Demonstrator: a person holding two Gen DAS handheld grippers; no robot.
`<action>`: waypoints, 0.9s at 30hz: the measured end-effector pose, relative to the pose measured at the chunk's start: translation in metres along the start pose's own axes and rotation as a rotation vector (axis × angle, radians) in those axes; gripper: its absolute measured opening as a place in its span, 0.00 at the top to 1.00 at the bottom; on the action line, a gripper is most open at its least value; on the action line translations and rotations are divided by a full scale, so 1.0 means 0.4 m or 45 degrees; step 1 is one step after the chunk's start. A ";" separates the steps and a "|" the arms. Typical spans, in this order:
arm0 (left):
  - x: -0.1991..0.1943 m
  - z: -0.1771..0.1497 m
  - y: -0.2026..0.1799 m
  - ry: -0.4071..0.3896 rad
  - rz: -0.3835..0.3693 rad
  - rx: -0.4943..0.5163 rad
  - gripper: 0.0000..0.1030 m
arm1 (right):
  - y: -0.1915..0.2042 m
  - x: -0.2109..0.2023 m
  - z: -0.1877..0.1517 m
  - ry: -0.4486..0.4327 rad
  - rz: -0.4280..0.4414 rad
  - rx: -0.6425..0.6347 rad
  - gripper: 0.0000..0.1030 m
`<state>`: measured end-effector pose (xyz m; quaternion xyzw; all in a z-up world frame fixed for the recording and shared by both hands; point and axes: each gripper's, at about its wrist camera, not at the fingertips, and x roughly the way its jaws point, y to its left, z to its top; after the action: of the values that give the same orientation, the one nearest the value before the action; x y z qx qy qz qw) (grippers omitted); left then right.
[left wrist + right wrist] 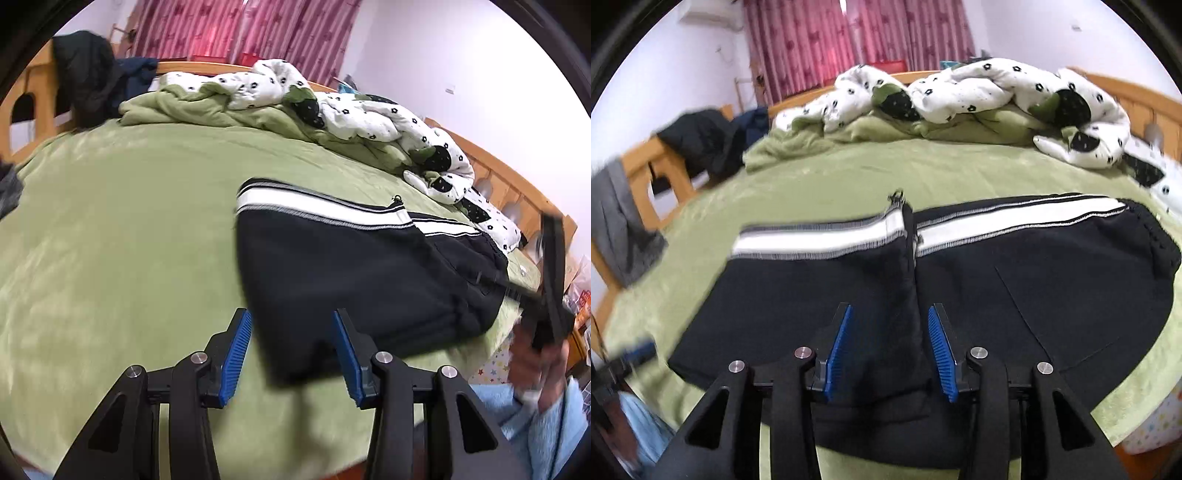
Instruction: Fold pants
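Left claw (pixel 291 354): jaws partly apart, blue pads clear of the cloth; a blurred corner of the pants lies between them, nothing gripped.
Right claw (pixel 890 354): jaws partly apart, pads touching nothing; the folded ridge of the pants runs up between them.
Pants (pixel 923 280): black with a white side stripe, folded, lying flat on the bed at 12 o'clock from the right claw; at 1 o'clock from the left claw.
Bed (pixel 129 229): green sheet under the pants.
Quilt (pixel 979 88): white with black spots, bunched at 12 o'clock along the far edge.
Dark clothes (pixel 88 74): piled at 10 o'clock on the wooden frame.
Curtain (pixel 820 40): pink, behind the bed.
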<state>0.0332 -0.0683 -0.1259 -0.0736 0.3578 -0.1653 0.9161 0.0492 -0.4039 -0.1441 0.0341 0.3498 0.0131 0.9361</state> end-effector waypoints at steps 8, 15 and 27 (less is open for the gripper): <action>0.108 -0.083 -0.013 0.145 0.100 0.001 0.50 | 0.004 0.045 -0.100 0.120 -0.063 -0.020 0.61; 0.033 -0.049 0.025 0.154 0.057 -0.093 0.51 | -0.063 -0.034 -0.093 0.043 -0.024 0.143 0.59; 0.010 0.053 0.063 0.022 -0.026 -0.211 0.51 | -0.517 -0.146 -0.060 -0.142 -0.331 0.491 0.32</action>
<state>0.0566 -0.0457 -0.1192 -0.1514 0.3775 -0.1450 0.9020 -0.0107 -0.6115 -0.1389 0.1677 0.2950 -0.1766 0.9239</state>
